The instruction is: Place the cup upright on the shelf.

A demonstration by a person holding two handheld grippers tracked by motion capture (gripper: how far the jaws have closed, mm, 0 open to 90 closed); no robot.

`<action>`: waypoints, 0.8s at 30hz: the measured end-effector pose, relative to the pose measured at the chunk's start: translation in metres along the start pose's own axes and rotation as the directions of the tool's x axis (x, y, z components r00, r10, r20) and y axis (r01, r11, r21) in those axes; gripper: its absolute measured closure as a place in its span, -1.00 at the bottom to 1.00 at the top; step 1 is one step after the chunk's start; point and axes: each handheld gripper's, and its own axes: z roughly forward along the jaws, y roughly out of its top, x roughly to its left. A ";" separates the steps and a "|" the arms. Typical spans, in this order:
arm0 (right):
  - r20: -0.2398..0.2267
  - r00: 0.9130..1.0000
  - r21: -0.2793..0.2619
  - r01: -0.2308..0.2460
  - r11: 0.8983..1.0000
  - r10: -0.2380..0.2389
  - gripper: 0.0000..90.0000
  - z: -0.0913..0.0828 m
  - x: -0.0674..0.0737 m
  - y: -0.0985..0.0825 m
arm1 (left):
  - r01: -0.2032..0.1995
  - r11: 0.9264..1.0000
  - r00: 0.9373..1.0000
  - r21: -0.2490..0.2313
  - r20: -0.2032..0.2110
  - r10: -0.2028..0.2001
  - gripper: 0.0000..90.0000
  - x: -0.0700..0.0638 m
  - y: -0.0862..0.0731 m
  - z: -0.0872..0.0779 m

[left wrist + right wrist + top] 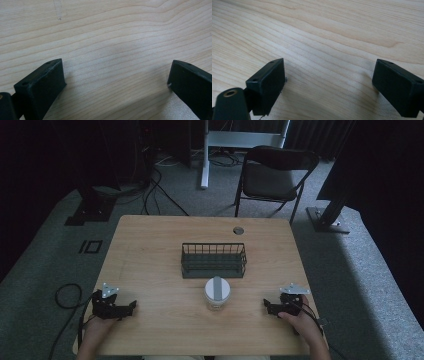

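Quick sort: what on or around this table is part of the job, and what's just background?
In play:
left gripper, open
right gripper, open
white jar with grey lid, between the grippers
black wire basket, just behind the jar

Just lying about:
folding chair
floor cables
white stand leg

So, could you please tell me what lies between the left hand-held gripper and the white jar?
Nothing: in the high view, only bare table separates the left hand-held gripper from the white jar.

Black left gripper (131, 307); black right gripper (267, 306); grey three-cornered plates; trailing cables.
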 end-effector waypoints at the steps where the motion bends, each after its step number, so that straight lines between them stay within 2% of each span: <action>1: 0.000 1.000 0.000 0.000 1.000 0.000 -0.76 0.000 0.000 0.000 | 0.000 1.000 1.000 0.000 0.000 0.000 -0.97 0.000 0.000 0.000; 18: 0.000 1.000 0.000 0.000 1.000 0.000 -0.76 0.000 0.000 0.000 | 0.000 1.000 1.000 0.000 0.000 0.000 -0.97 0.000 0.000 0.000; 20: -0.025 0.999 -0.002 0.025 1.000 -0.025 -0.76 0.000 0.001 0.000 | 0.000 1.000 1.000 0.000 0.000 0.000 -0.97 0.000 0.000 0.000; 24: -0.024 0.999 -0.001 0.024 1.000 -0.024 -0.76 0.000 0.001 0.000 | 0.000 1.000 1.000 0.000 0.000 0.000 -0.97 0.000 0.000 0.000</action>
